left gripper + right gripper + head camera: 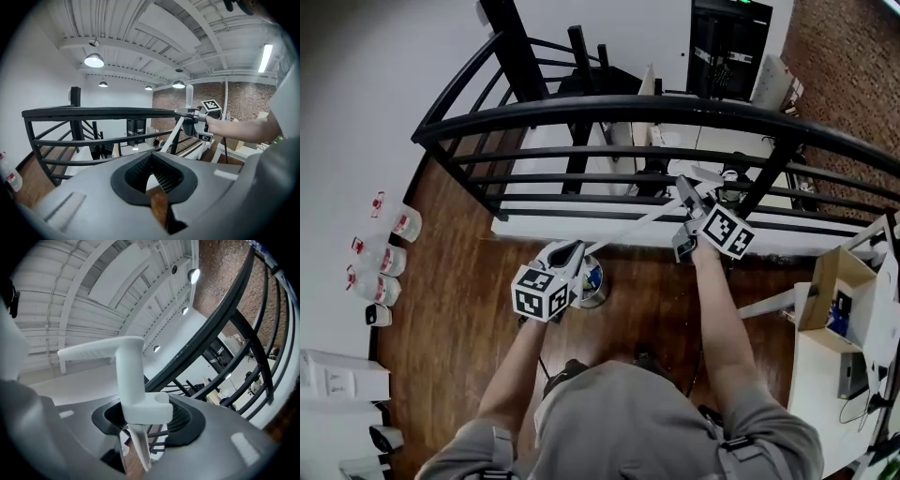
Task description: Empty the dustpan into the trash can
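The dustpan's long white pole [628, 225] slants across the railing between my two grippers. My right gripper [692, 217] is shut on its white L-shaped top handle [131, 376], which fills the space between the jaws [145, 423]. My left gripper [570, 253] is lower and to the left, with its jaw tips closed around the pole's lower end [165, 145]. A small round metal trash can [594, 281] stands on the wood floor right beside the left gripper. The pan itself is hidden under that gripper. From the left gripper view the right gripper [194, 119] shows ahead, held by a hand.
A black curved metal railing [609, 108] runs across just in front of both grippers. Several water bottles [384, 258] stand along the left wall. A white desk with a cardboard box [834, 291] is at the right, and white boxes [337, 380] lie at the lower left.
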A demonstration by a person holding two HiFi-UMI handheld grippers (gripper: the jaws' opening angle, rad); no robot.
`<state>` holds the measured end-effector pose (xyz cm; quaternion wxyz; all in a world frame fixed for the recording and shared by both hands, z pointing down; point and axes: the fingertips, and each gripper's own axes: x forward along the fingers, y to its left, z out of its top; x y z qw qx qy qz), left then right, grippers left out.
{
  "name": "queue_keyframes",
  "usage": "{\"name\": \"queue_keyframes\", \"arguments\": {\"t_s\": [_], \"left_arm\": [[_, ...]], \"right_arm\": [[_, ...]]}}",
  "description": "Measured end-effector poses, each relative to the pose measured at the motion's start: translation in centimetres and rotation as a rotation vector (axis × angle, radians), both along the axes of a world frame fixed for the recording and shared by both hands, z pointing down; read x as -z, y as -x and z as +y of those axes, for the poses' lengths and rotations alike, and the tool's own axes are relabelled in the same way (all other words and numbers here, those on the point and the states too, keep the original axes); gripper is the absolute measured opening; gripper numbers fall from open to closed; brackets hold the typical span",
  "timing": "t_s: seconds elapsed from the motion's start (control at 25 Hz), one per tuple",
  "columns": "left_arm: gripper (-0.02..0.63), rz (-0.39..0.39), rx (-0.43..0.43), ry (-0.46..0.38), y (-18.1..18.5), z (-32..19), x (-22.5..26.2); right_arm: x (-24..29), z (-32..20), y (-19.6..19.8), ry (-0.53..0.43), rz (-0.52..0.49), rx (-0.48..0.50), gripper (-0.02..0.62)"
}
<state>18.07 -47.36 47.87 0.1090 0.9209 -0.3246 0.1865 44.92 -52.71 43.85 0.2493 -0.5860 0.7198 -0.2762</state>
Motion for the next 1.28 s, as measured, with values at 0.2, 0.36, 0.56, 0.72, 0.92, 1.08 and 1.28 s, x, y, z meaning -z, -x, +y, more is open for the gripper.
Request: {"name": "queue_keyframes", "arguments": {"t_s": [0.2,0.36,0.56,0.72,0.92,1.08,1.28], "left_arm": [[0.0,-0.028,0.029,0.015,-1.8,-0.2,-0.5],[0.0,-0.036,0.062,0.021,-1.4,-0.2,-0.7],[0.0,-0.024,0.094,0.03,0.6,0.5,-1.0],[0.0,0.008,0.109,0.004,3.0,1.6,0.1],[0.0,0.049,0.146,-0.039,9.7,3.7,1.4],[0.0,0.089,0.174,-0.062,16.6,6.3,2.3],[0.0,0.134,0.163,-0.088,23.6,10.5,3.3]], "right_arm": [[-1.3,-0.6,-1.6,0.008,-0.027,0.028,0.195],[-1.1,-1.5,-1.4,0.002,-0.03,0.047,0.195],[0.5,-1.9,1.7,-0.016,0.002,0.099,0.195],[2.5,-1.2,5.6,-0.037,0.04,0.13,0.195],[6.7,-0.1,14.4,-0.122,0.119,0.191,0.195],[10.0,2.4,23.0,-0.181,0.202,0.241,0.193],[12.3,6.4,31.1,-0.213,0.308,0.224,0.193]]}}
